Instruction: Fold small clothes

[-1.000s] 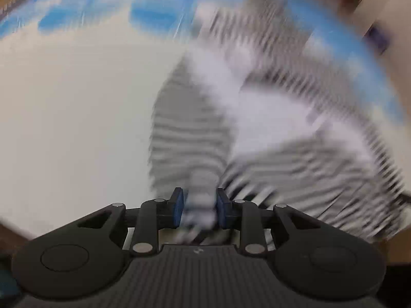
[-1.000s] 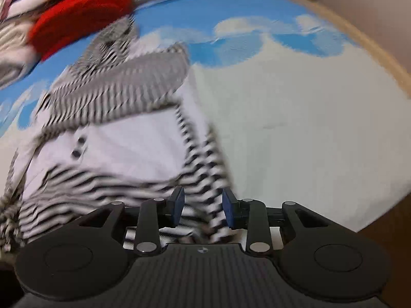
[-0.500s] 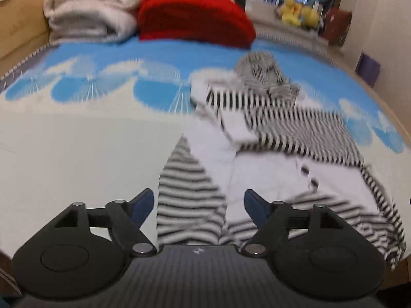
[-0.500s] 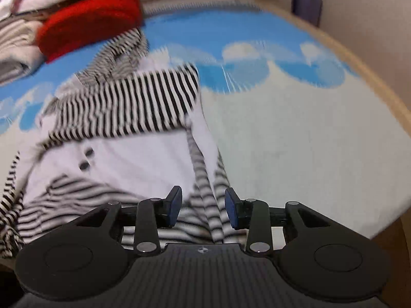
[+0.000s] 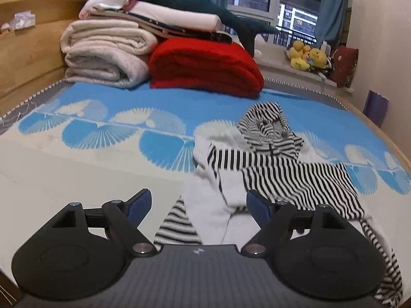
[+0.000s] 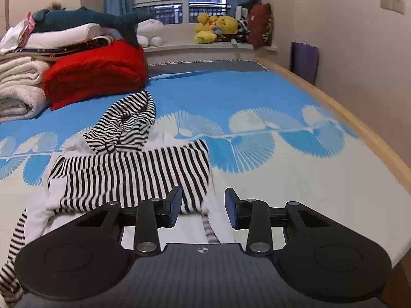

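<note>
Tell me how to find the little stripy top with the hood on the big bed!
Look at the bed with the blue and white fan-pattern cover, and find the red blanket folded at its far end. Just in front of it lies the hooded top, spread flat. It is the only thing with black and white stripes; the piles behind are plain.

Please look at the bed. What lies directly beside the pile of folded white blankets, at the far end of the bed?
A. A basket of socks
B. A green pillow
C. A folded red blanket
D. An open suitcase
C. The folded red blanket lies against the pile of white blankets at the far end of the bed; no pillow, suitcase or basket is seen there.
</note>
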